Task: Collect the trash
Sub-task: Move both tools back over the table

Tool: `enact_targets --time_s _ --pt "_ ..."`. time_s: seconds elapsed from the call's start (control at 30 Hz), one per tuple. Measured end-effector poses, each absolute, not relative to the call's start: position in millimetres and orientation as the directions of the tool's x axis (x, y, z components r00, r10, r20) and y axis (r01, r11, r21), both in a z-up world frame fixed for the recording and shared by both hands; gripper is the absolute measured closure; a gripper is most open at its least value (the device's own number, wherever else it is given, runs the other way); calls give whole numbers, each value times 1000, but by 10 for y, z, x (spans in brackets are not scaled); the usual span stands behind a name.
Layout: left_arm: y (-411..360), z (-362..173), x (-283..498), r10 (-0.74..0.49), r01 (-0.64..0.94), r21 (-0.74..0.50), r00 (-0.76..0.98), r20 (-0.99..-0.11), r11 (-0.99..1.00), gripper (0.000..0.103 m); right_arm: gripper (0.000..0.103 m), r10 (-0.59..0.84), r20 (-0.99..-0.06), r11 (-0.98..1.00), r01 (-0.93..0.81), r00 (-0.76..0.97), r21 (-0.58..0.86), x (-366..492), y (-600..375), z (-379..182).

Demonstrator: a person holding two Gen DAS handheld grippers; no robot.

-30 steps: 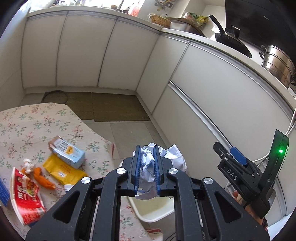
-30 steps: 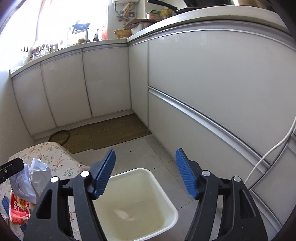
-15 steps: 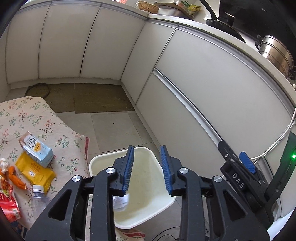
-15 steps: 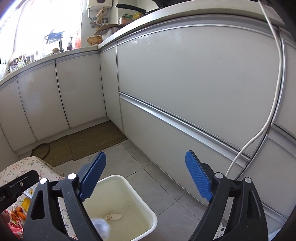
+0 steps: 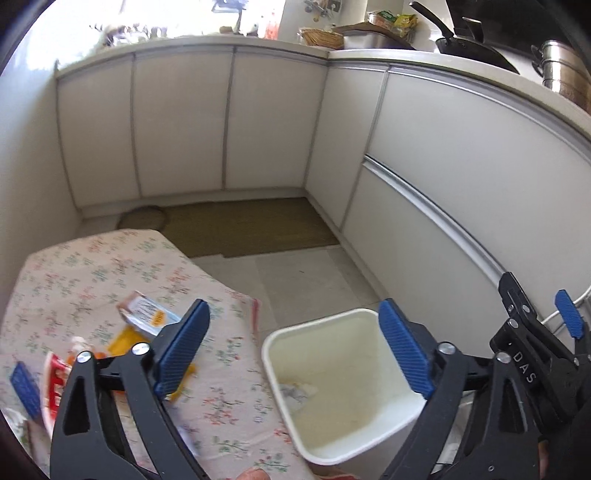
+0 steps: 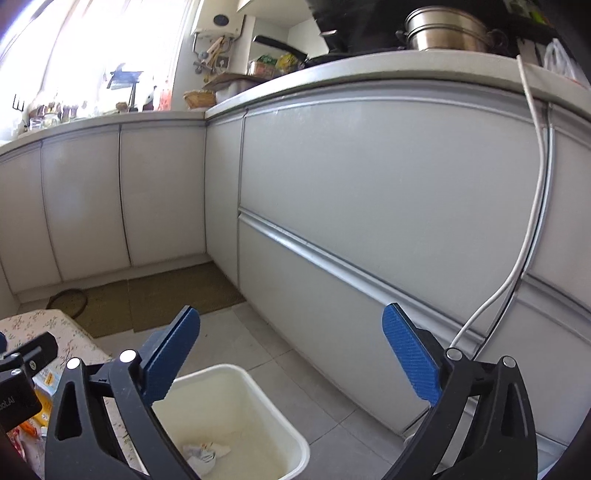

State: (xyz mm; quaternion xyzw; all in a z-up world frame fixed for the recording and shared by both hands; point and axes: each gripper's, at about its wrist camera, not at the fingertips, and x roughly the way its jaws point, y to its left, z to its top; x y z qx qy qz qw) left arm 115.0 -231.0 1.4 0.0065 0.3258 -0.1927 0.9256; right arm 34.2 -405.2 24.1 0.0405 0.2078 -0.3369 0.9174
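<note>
Looking along my left gripper point(image 5: 293, 349), I see its jaws spread wide with nothing between them; they have just been opening, and the crumpled paper point(image 5: 297, 393) lies at the bottom of the white bin point(image 5: 354, 319) below. My right gripper point(image 6: 291, 356) also has its jaws standing wide and empty, just opened further, and it hangs over the same bin point(image 6: 258, 380), where the paper wad point(image 6: 205, 454) shows near the bin's near wall.

The only writing I can read is "DAS", on the side of the right gripper's body point(image 5: 524, 367) as the left view shows it. The labels on the trash are too blurred to read.

The left view gives me the worktop with its flowered cloth point(image 5: 85, 273), just beside the bin, and the trash left on it: a pale blue carton point(image 5: 146, 314), a yellow packet point(image 5: 125, 339) under its near edge, a red wrapper point(image 5: 55, 384) and a small blue item point(image 5: 24, 387) at the edge of the frame. The right view shows only a corner of that cloth point(image 6: 44, 325), but adds a white cable point(image 6: 532, 206) hanging down the cabinet front and a steel pot point(image 6: 447, 31) up on the kitchen counter. Both views share the brown floor mat point(image 5: 247, 225) in the cabinet corner.
</note>
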Motion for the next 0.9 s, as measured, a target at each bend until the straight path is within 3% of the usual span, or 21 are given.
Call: enact_targets --time_s 0.2,0.9 --pt "-2164 16 1063 -221 287 32 801 -556 958 8 7 -563 -430 799 597 706 -65 428 -3863 201" --pt "-1205 23 1114 -37 79 50 826 -563 996 7 7 -434 -424 897 423 795 -126 765 -2918 126"
